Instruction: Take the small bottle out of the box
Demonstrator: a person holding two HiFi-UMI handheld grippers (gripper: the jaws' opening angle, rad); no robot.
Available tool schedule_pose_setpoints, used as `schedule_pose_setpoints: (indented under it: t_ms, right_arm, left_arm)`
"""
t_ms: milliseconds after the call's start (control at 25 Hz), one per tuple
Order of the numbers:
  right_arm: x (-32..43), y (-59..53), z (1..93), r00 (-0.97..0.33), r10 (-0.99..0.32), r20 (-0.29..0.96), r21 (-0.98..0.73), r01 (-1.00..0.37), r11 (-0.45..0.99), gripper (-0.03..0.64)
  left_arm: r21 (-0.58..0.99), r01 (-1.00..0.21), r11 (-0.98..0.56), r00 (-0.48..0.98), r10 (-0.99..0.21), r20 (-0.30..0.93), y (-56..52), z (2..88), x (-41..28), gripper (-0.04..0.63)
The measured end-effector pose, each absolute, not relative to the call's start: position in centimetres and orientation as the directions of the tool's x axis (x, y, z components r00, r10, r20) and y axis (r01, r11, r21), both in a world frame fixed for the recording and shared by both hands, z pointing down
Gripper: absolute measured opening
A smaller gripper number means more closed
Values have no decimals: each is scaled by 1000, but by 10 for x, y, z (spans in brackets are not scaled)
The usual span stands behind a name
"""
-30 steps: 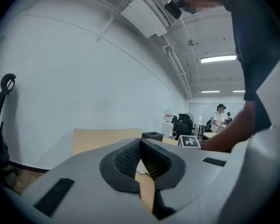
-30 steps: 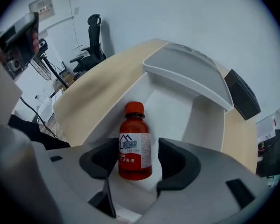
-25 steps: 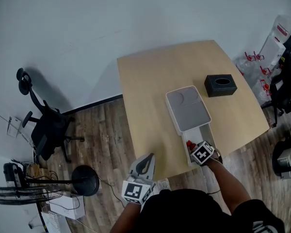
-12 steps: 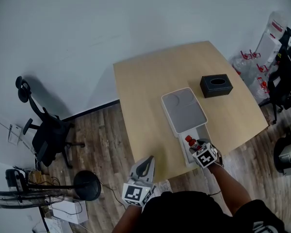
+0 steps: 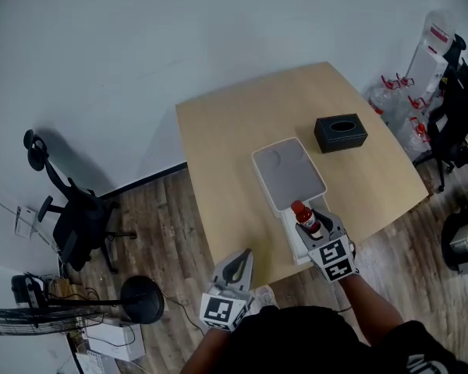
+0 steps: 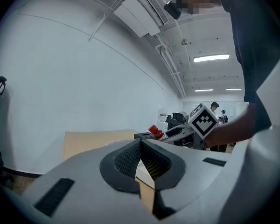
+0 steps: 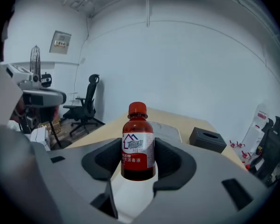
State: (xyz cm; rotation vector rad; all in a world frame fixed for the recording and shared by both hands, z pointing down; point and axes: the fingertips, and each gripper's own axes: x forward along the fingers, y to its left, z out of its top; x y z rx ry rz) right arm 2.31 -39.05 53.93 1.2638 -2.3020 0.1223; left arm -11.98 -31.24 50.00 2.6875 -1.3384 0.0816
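A small brown bottle point(image 7: 137, 146) with a red cap and a white label stands upright between the jaws of my right gripper point(image 7: 138, 161), which is shut on its body. In the head view the bottle point(image 5: 304, 216) is held above the open end of the white box point(image 5: 290, 241) near the table's front edge. The box's grey lid point(image 5: 288, 171) covers its far part. My left gripper point(image 5: 235, 268) hangs just off the table's front edge, left of the box, shut and holding nothing. From it, the red cap point(image 6: 154, 130) shows ahead to the right.
A black tissue box point(image 5: 340, 132) sits on the wooden table point(image 5: 226, 154) beyond the white box. An office chair point(image 5: 74, 209) and a fan stand on the floor at the left. Bags and another chair point(image 5: 452, 123) crowd the right side.
The right gripper has lifted the bottle up out of the box's open end. The left gripper has stayed by the table's front edge.
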Motion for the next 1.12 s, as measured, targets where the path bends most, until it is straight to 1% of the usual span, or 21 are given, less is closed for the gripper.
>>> schedule_pose_setpoints:
  t_ms: [120, 360, 560, 880, 960, 1120]
  right_arm:
    - [19, -384, 508, -487, -798, 356, 130, -820, 558, 229]
    - [21, -364, 456, -535, -834, 135, 107, -829, 549, 229]
    - [28, -346, 416, -530, -846, -50, 73, -847, 526, 230]
    - [33, -327, 394, -532, -839, -117, 85, -847, 525, 229]
    - [35, -327, 391, -524, -844, -111, 95, -851, 516, 229]
    - [36, -324, 386, -523, -841, -137, 70, -852, 519, 229]
  left_arm:
    - [92, -802, -591, 598, -793, 118, -312, 499, -118, 9]
    - [75, -799, -597, 601, -790, 118, -308, 494, -110, 9]
    - [90, -814, -574, 581, -804, 128, -300, 496, -114, 9]
    - [89, -820, -565, 572, -814, 101, -301, 487, -113, 9]
    - [79, -818, -570, 575, -813, 93, -302, 484, -112, 9]
    - [77, -819, -568, 573, -814, 92, -301, 483, -113, 9]
